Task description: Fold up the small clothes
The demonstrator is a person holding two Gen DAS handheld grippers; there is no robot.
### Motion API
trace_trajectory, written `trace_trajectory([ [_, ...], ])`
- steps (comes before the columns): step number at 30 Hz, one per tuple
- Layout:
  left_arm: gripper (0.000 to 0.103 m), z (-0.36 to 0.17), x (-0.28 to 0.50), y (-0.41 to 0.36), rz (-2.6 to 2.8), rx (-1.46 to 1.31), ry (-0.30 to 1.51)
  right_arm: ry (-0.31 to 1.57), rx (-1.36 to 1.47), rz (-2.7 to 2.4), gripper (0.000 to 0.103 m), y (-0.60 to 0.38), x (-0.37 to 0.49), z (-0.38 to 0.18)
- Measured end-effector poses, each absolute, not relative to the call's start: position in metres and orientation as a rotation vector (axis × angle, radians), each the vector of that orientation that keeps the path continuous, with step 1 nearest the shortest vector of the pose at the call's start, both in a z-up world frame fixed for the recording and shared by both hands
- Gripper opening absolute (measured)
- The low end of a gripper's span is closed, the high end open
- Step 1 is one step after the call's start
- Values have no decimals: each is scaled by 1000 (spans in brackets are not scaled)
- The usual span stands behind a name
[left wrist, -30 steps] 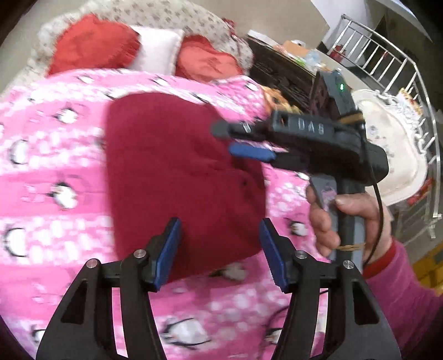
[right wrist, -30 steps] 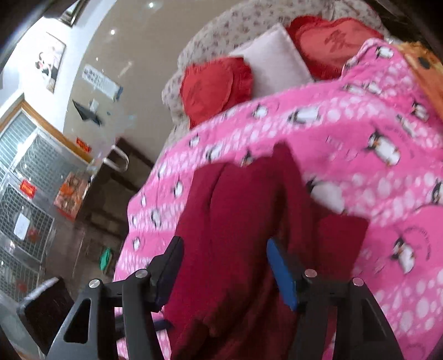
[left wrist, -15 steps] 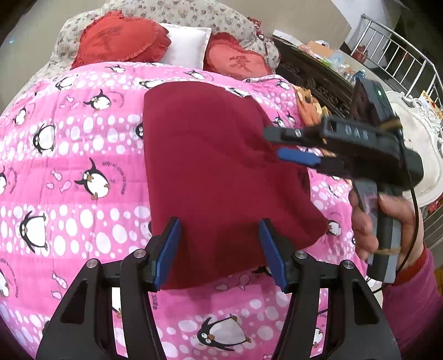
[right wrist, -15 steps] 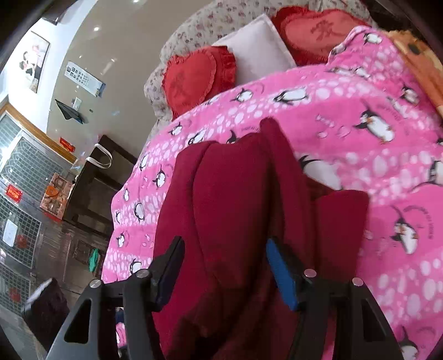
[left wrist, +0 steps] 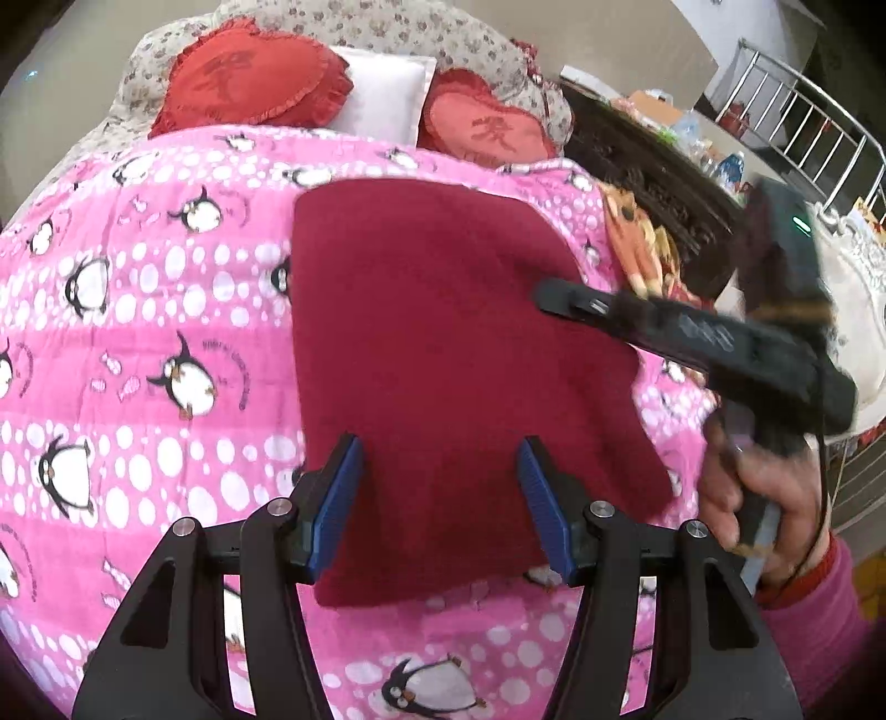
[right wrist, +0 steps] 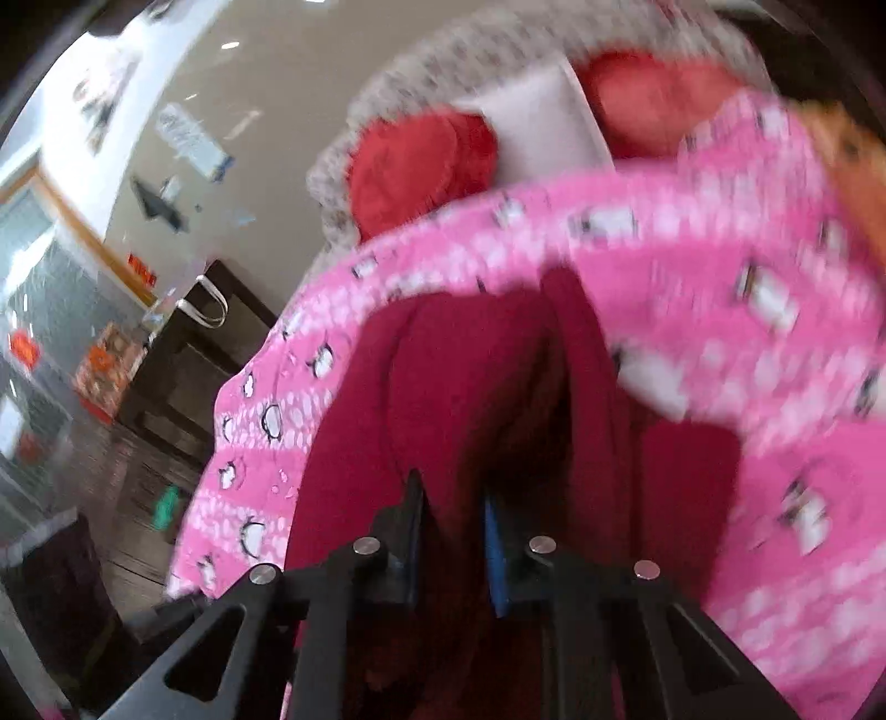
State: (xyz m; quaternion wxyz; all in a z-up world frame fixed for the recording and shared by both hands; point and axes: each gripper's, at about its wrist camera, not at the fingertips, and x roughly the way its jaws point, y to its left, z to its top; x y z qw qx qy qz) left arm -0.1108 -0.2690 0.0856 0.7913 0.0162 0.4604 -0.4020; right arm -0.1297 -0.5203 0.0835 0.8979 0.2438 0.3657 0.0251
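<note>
- Centre of left-wrist frame: dark red garment [left wrist: 443,354] flat on pink penguin blanket [left wrist: 138,310].
- Left gripper [left wrist: 440,515] gapes over its near edge.
- Right gripper [right wrist: 451,531] just closed, pinching garment fold.

1. Bed covered by pink penguin quilt [left wrist: 138,310].
2. At its head: floral headboard [left wrist: 354,27], two red heart cushions [left wrist: 249,83], white pillow [left wrist: 382,94] between them.
3. Dark wooden cabinet [left wrist: 642,166] beside bed; metal railing [left wrist: 803,105] beyond.
4. Beige wall [right wrist: 266,111] with lit spots.
</note>
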Motion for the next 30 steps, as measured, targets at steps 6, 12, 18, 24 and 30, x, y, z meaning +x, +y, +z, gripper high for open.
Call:
trace_trajectory([
  [6,62,63,-100,-291,-826,71,1030,789,393,-89,16,-534,-144,74],
  [12,68,50,-95,-297,-782,82,1036,814,455,-91,27,-545,-152,68],
  [18,69,49,-94,-297,-776,81,1032,743,376,-7,29,-510,-152,110],
  [24,70,48,-93,-299,-774,92,1022,865,377,-67,27,-517,-105,72],
  [30,72,46,-89,-302,-769,92,1031,882,398,-52,28,-522,-111,69],
])
